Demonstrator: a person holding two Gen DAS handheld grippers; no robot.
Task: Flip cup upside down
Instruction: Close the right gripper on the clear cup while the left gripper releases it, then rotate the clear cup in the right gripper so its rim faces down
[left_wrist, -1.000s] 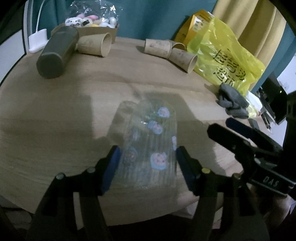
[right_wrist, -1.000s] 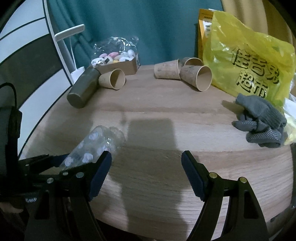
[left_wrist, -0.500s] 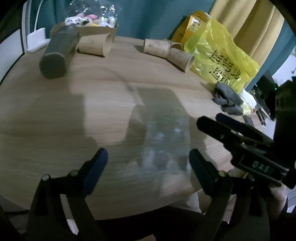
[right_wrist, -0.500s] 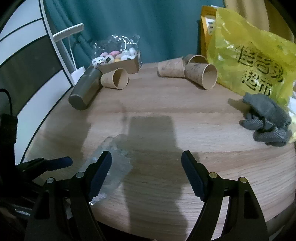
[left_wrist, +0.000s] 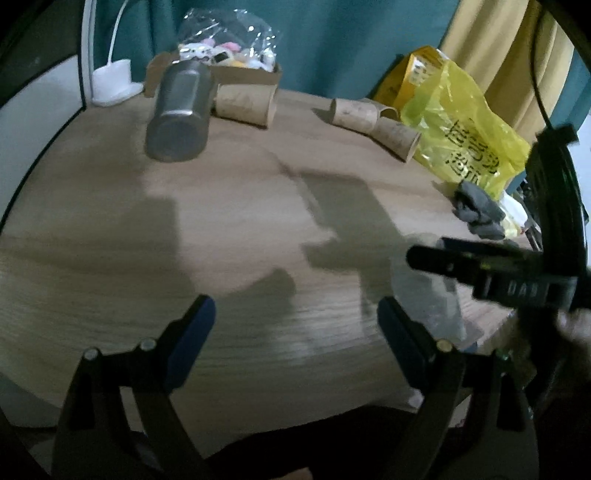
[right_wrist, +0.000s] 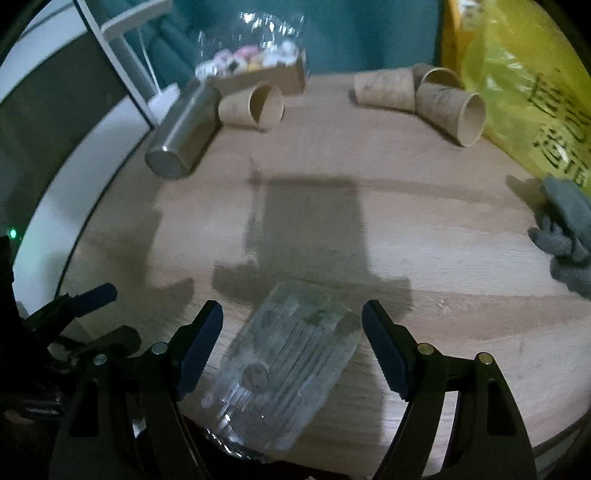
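Observation:
A clear ribbed plastic cup (right_wrist: 291, 365) with small cartoon prints lies on its side near the front edge of the round wooden table (right_wrist: 369, 229). My right gripper (right_wrist: 291, 345) is open, its blue-padded fingers on either side of the cup without touching it. In the left wrist view the cup (left_wrist: 432, 299) is a blurred shape at the right, beside the right gripper's body. My left gripper (left_wrist: 295, 332) is open and empty, over bare table left of the cup.
A steel tumbler (right_wrist: 184, 129) and a paper cup (right_wrist: 255, 109) lie at the back left, before a box of wrapped sweets (right_wrist: 255, 66). Two paper cups (right_wrist: 424, 98) lie at the back right by a yellow bag (right_wrist: 532, 88). Grey gloves (right_wrist: 565, 236) lie at the right edge.
My left gripper let go of the cup, opened and drew away to the left. The cup now lies on the table. My right gripper moved left until its open fingers straddle the cup.

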